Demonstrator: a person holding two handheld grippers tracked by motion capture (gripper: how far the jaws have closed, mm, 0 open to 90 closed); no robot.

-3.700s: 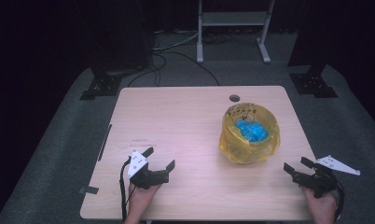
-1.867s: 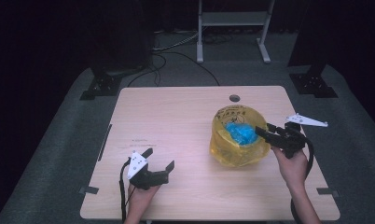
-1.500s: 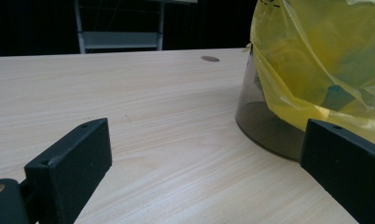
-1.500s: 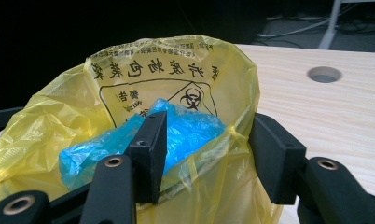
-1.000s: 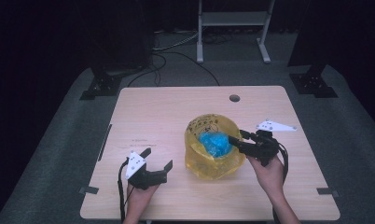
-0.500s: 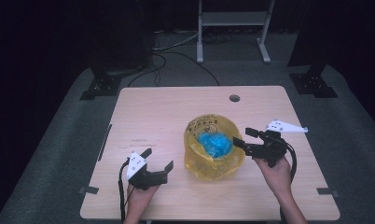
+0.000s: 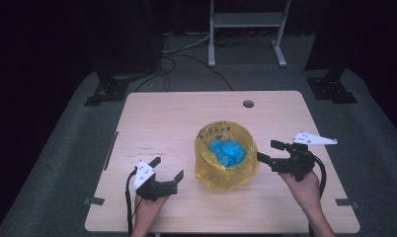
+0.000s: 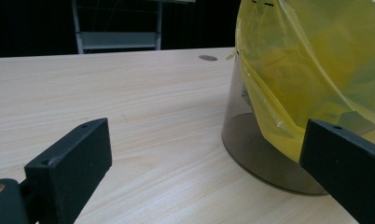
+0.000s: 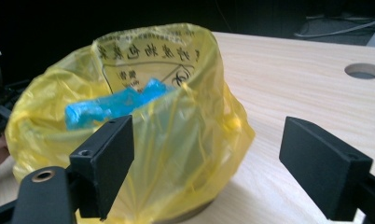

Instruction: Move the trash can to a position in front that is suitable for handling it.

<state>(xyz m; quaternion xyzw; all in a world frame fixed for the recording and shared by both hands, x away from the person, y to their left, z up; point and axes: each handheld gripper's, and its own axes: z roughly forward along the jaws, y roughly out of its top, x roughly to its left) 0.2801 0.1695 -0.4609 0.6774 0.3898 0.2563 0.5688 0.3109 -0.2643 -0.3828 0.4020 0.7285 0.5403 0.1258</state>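
The yellow bag sits near the middle of the desk, a little toward the person's side, lining a round clear container whose dark base shows beneath the plastic in the left gripper view. Inside the bag lies a crumpled blue item, resting high near the open mouth. Black print marks the far inner wall of the bag.

The right tool sits just beside the bag's right flank, and its jaws have just been opening. They stand spread wide now, with nothing pinched between them. In the right gripper view, 1 jaw overlaps the bag's near side and the other stands clear over bare wood; whether that near jaw touches the plastic I cannot tell.

The left tool rests low at the front left of the desk, apart from the bag, its 2 jaws spread and empty. In the left gripper view the bag and container fill the space just ahead on its right.

A round hole shows in the desk beyond the bag.
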